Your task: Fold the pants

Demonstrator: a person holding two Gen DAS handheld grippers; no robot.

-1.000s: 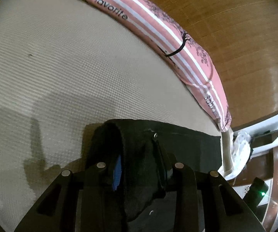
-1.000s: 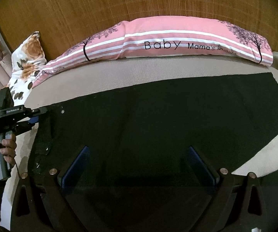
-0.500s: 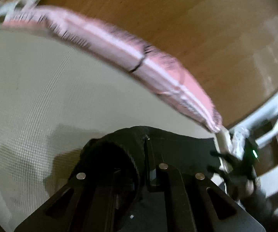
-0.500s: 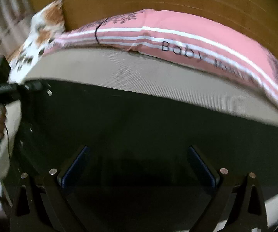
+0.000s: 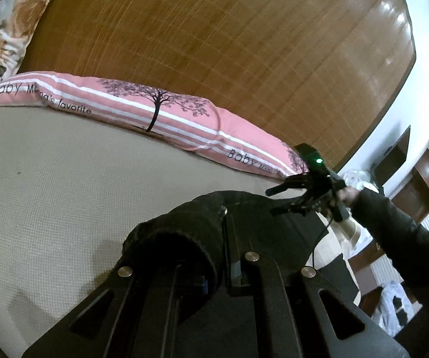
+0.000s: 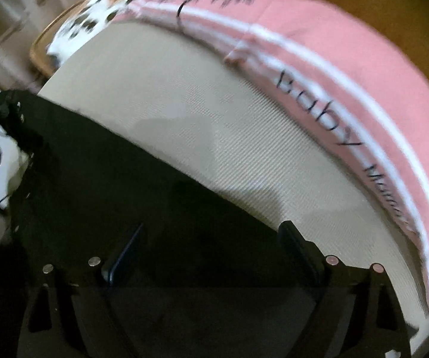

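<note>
Pants point(image 5: 184, 232) edge clenched in left gripper point(image 5: 223, 268); right gripper point(image 6: 211, 256) released, closing over them.

2 close wrist views — both share the pink pillow point(image 5: 184, 125).

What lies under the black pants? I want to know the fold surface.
The black pants lie on a beige woven mattress, bare toward the pink pillow. What sits directly beneath the cloth is covered, and the lifted end is bunched in the left gripper.
</note>
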